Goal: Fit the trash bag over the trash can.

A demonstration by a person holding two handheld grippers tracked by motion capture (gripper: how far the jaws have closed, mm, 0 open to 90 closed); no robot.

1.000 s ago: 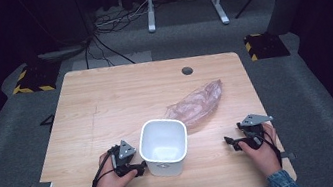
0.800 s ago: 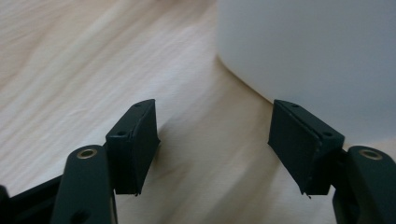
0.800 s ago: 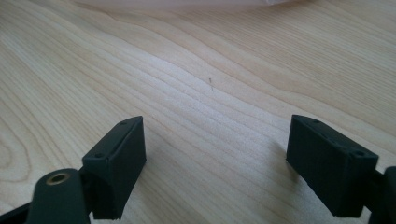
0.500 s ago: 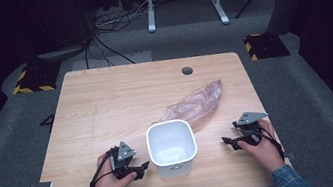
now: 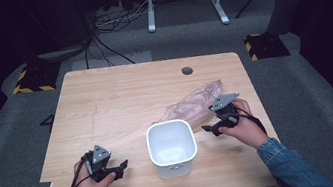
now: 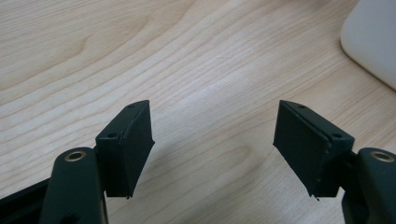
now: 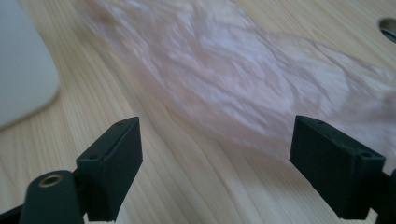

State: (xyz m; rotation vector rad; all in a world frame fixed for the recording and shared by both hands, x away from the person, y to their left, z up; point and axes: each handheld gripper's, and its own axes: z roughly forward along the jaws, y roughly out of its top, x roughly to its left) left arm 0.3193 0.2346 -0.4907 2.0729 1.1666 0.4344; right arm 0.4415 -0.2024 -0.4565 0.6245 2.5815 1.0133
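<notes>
Dark floor and cables surround a pale wooden table (image 5: 106,108) in the high view, with black-and-yellow striped blocks at its far corners and a white metal frame beyond. Near the front edge of the table stands a white bin (image 5: 172,147), upright and open at the top, and a crumpled pinkish clear plastic bag (image 5: 195,103) lies flat just behind it and to its right, one end close to the bin's far rim. The left gripper (image 5: 121,167) sits low over the wood to the left of the bin, apart from it, its jaws pointing toward the bin, and they have just been opening with nothing between them. The right gripper (image 5: 210,129) hovers just right of the bin's far corner, at the near edge of the bag. From the left gripper view, the two black jaws stand wide apart over bare wood grain, and the bin (image 6: 371,42) shows as a rounded white wall at the upper right, well clear of the fingertips (image 6: 128,140). From the right gripper view, the jaws are likewise spread wide with nothing clamped, bare table between them; the bag (image 7: 243,79) stretches across the wood just ahead of them, slightly blurred, while the bin (image 7: 23,60) curves in at the left edge
</notes>
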